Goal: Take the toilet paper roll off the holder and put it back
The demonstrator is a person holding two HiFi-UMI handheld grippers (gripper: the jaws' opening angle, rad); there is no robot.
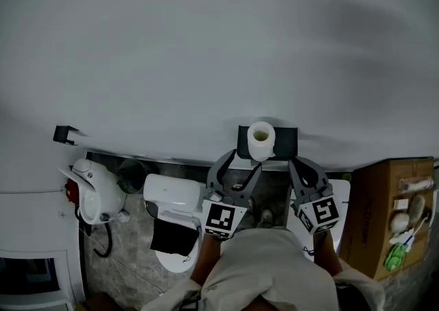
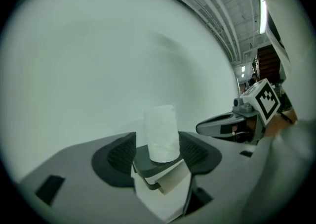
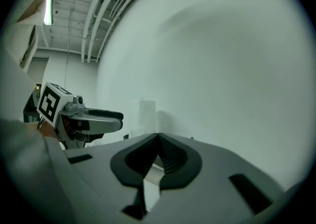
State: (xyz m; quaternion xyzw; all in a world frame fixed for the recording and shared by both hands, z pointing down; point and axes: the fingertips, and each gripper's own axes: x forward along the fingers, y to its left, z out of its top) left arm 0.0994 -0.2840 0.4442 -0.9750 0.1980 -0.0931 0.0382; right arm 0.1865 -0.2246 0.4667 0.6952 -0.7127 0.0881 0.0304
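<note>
White wall (image 1: 206,42) backs the holder (image 1: 285,139) carrying the upright toilet paper roll (image 1: 261,139). Left tool (image 2: 158,150) straddles it half-open, pads not pressing; right tool (image 3: 158,141), at the roll's 4 o'clock, is closed and empty. Put-back seems done: next, withdraw the left tool straight back without tipping the roll.

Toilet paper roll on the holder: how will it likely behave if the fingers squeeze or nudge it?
The toilet paper roll looks soft and hollow, so it probably dents under a firm squeeze. Standing upright on the holder, it may tip and roll if nudged.

Black wall holder (image 1: 285,139) — white toilet paper roll (image 1: 260,139) standing upright on it.
</note>
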